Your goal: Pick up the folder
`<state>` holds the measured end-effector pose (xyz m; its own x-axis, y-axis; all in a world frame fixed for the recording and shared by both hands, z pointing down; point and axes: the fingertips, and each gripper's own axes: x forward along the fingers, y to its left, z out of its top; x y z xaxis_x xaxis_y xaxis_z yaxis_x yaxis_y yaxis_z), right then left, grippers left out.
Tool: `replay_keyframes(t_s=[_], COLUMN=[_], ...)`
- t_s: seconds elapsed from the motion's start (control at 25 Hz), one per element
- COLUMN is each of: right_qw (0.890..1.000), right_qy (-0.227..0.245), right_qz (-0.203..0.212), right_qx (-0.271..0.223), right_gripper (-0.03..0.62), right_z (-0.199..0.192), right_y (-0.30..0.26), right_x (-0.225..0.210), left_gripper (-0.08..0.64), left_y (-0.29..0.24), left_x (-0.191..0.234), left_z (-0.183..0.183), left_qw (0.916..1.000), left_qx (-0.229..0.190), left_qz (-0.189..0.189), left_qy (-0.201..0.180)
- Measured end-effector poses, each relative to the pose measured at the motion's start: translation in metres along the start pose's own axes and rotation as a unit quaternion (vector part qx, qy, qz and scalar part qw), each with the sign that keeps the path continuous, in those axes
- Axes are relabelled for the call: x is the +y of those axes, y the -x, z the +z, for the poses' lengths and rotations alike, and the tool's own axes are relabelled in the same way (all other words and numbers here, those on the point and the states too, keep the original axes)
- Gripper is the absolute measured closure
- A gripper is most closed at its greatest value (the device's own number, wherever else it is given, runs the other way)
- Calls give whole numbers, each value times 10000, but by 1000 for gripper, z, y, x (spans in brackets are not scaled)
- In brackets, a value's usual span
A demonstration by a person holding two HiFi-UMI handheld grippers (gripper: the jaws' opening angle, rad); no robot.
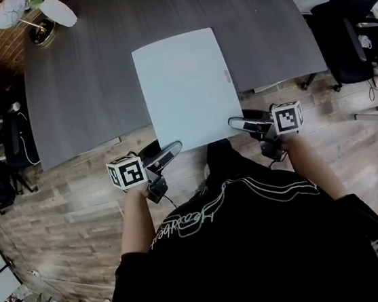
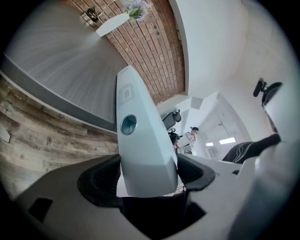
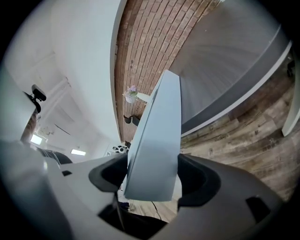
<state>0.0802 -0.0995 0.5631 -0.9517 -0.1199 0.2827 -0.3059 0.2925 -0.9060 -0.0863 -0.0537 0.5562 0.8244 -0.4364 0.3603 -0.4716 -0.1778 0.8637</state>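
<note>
A pale blue-white folder (image 1: 185, 89) lies flat on the dark grey table (image 1: 79, 92), its near edge hanging over the table's front edge. My left gripper (image 1: 168, 151) is at the folder's near left corner and my right gripper (image 1: 240, 123) at its near right corner. In the left gripper view the folder (image 2: 140, 140) runs away edge-on between the wide-spread jaws of the left gripper (image 2: 147, 176). The right gripper view shows the same: the folder (image 3: 157, 140) sits between the spread jaws of the right gripper (image 3: 152, 180). Both grippers are open around it.
A plant with a white dish (image 1: 40, 21) stands at the table's far left corner. A black office chair (image 1: 358, 23) is off the table's right end, and dark furniture (image 1: 4, 149) is to the left. Wooden floor lies below the front edge.
</note>
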Motion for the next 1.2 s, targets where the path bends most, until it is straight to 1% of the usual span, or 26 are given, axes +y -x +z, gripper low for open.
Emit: replay_keyframes(t_s=[0.12,0.28,0.48,0.64,0.96,1.08,1.2], right_qw=[10000,9999,9998,9993,9967,9951,9928], right_qy=[26,95,223,367,733,886,1086], right_qz=[58,-43,-4,33,190,239,263], right_qx=[52,15,-12,-46,-286,-356,-438], right_gripper=[302,301,302,302,301,301,301], right_z=[-1,1,2,-2,-13,-19,-23], right_y=[-2,1,0,3,13,20,26], right_x=[1,0,8,19,54,69,85], left_gripper=[192,193,192,193,192,192,192], left_y=[0,0,1,7,29,37,46], left_x=[1,1,1,-7,-40,-55,-70], left_z=[0,-1,-4,-9,-13,-18,-21], left_qw=[10000,9999,9998,9998,9980,9966,9943], left_qx=[38,69,142,80,-112,-138,-265], left_qz=[19,60,75,59,82,136,134], left_qy=[-17,-50,-90,-170,-615,-802,-1020])
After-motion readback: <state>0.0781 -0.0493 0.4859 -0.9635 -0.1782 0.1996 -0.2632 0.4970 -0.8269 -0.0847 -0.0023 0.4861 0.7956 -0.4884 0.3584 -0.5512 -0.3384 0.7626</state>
